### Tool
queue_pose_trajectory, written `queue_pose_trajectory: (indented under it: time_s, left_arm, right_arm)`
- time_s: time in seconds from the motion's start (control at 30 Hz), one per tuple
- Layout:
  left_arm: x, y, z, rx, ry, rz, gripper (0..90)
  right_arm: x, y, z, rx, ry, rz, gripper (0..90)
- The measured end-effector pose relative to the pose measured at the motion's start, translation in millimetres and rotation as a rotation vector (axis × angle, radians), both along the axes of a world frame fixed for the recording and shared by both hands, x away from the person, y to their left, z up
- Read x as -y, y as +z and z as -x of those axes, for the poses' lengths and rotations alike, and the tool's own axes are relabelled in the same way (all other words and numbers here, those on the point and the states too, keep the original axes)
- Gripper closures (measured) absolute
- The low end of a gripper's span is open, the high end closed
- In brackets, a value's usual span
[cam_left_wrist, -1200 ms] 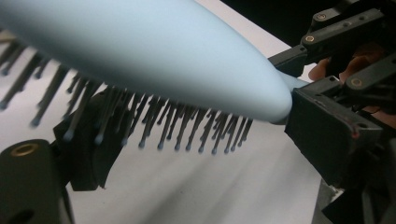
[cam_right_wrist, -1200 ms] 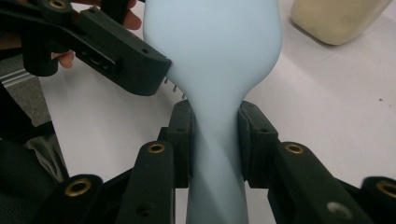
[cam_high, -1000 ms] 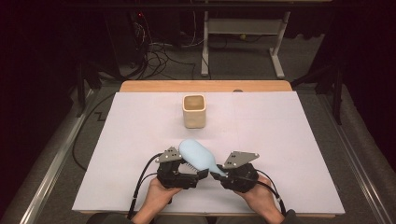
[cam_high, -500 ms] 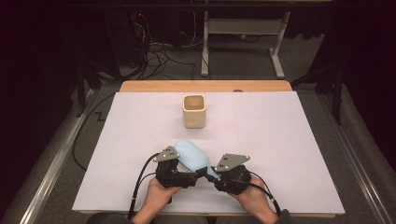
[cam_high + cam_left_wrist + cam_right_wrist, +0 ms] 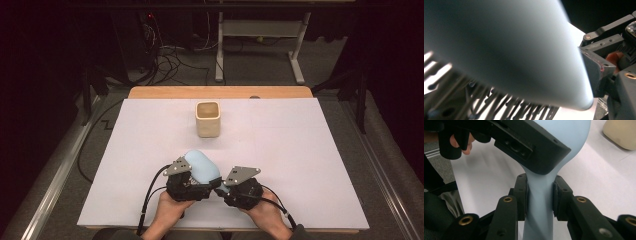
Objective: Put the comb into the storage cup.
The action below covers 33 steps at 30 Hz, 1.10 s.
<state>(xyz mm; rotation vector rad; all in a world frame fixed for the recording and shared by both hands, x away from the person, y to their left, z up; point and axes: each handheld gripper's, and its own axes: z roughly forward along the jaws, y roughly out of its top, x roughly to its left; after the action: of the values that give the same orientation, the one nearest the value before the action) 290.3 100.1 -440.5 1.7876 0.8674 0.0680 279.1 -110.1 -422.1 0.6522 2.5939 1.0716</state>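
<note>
Thing: a light blue brush [image 5: 201,167] was up off the desk [image 5: 300,165], near its front edge.
Right tongs [image 5: 539,195]: tight on the brush handle, one pad on each side.
Left tongs [image 5: 192,186]: had just been closing around the fat brush head; I could not tell if the pads pressed it yet.
Do it well: keep the handle steady, close slowly and evenly on the head.
Left tongs view: showed the bristles [image 5: 506,105] under the head.
High view: showed a cream cup [image 5: 207,118] toward the back edge.
</note>
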Motion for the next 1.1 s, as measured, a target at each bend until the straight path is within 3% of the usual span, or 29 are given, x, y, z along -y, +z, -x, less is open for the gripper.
queue_pose_trajectory:
  time_s: [0.13, 0.37, 0.63, 1.1]
  left_arm:
    - [-0.2, 0.0, 0.2, -0.004, 0.004, -0.001, 26.0]
    - [-3.2, 2.1, -0.4, -0.052, 0.009, 0.006, 30.0]
    - [-6.3, 3.7, -0.7, -0.059, 0.012, -0.001, 32.9]
    - [-13.3, 12.8, 0.0, -0.090, 0.007, 0.023, 41.2]
  right_arm:
    - [-0.3, 0.6, -0.9, 0.004, 0.003, 0.001, 70.5]
    - [-3.9, 0.6, -1.9, 0.003, -0.007, -0.002, 70.6]
    - [-7.8, 0.4, -3.5, 0.002, -0.006, -0.002, 70.6]
    - [-13.8, 4.9, -5.2, 0.023, -0.001, -0.015, 70.5]
